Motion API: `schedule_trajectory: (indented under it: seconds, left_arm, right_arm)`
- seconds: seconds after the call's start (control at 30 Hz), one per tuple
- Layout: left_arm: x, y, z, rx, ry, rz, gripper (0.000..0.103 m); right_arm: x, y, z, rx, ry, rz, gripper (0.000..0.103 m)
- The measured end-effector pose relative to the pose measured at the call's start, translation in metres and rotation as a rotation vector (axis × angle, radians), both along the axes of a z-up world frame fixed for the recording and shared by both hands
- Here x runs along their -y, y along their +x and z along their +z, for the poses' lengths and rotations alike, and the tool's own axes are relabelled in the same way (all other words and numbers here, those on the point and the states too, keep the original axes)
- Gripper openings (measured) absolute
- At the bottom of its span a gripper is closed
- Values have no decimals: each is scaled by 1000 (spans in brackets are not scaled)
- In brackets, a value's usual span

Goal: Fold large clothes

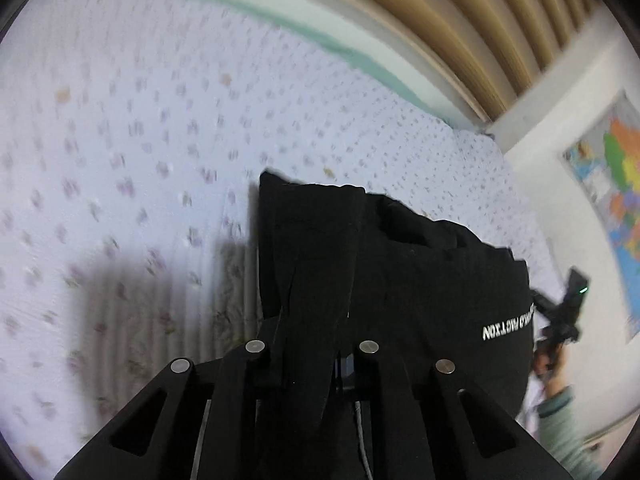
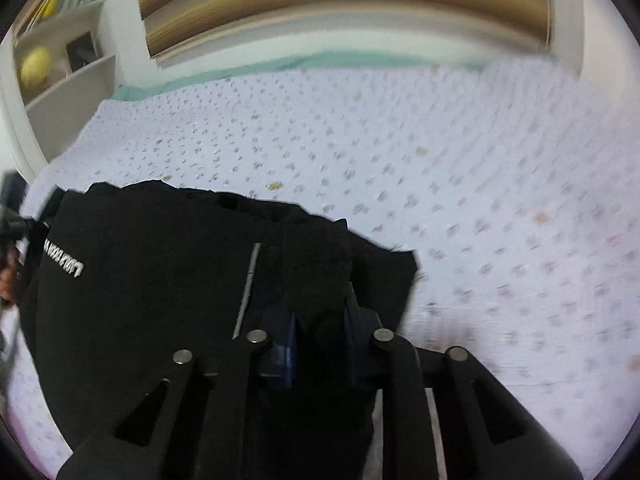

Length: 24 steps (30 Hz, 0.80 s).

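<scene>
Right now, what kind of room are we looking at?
Probably a bedroom: a bed under a flowered bedspread, a window blind behind it, a wall map and shelves at the sides.

My left gripper (image 1: 308,360) is matte black, with four round silver pins across its linkage arms, triangular cut-outs and a thin grey cable at lower centre. My right gripper (image 2: 320,344) matches, with blue pads. At lower right of the left view, my sleeve (image 1: 564,432) is grey-green.
</scene>
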<state>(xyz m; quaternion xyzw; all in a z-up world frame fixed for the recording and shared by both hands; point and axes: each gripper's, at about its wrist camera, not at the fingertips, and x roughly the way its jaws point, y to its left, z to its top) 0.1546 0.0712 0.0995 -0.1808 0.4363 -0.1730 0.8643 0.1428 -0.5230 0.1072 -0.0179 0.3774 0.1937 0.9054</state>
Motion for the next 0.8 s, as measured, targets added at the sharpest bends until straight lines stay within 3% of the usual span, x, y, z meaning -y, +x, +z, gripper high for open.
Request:
schedule_trajectory:
  seconds: [0.23,0.33,0.47,0.6,0.67,0.8]
  left_arm:
    - [6,-13,60,133,10,39,9]
    - [4,-2,88,175,-27,75,9]
    - [16,32,115,214,6,102,9]
    - [21,74,101,179,28,168,9]
    - [27,89,85,150,60,188,9]
    - [34,120,26,48,133,210,9]
  right_arm:
    - [8,-25,68,163,-79,-116,16]
    - [3,-18,93,198,-123,-180,16]
    - [-3,11,111,199,-132,-262,16]
    - [-9,61,95,121,-136,-352,16]
    - [-14,88,69,52,-148,-387,16]
    - [-24,122,6,-65,-185,-409,16]
